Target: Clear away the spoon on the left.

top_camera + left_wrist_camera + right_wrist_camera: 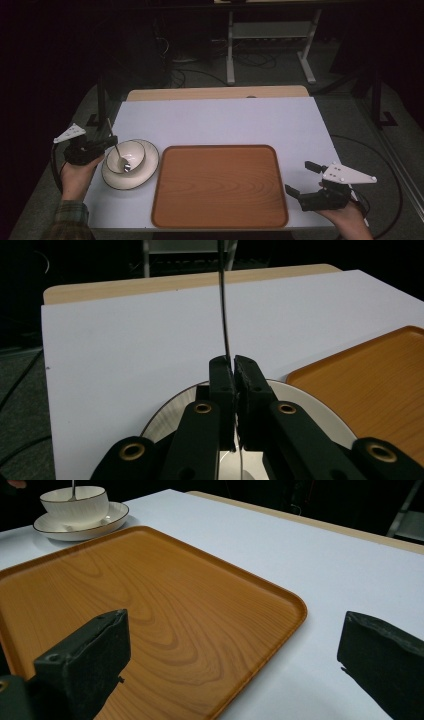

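Left gripper (111, 142) pinches the spoon (120, 152) handle; spoon leans steeply, its head down in the bowl (134, 152).

Hand-held gripper (234, 362) pinched on thin spoon handle (224, 315), above white saucer (320, 412), wooden tray (370, 375) alongside.

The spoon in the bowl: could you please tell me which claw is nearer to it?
Left. The left claw is shut on the spoon handle above the bowl; the right claw hangs open past the tray's far side.
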Demonstrator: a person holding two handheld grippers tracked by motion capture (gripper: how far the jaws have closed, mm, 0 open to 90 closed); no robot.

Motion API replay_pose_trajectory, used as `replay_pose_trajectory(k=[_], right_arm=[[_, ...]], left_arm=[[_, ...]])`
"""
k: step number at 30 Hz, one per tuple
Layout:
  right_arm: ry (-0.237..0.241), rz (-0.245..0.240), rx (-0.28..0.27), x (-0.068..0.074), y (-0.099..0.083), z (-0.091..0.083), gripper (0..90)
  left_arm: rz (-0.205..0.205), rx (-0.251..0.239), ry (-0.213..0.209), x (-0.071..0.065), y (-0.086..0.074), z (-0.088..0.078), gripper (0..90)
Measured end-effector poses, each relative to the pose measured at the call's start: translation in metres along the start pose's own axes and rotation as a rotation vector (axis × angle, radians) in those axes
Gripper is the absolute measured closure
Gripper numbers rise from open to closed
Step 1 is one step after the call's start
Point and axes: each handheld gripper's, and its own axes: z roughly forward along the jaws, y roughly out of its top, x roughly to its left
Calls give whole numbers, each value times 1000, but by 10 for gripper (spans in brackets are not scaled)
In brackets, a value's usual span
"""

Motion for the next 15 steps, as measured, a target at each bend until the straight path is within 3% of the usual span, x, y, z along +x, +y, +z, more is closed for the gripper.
replay_pose_trajectory(k=[15], right_arm=[[0,1,2,0,-1,0,2]], left_arm=[[27,-29,-28,-5,6,-5,890]])
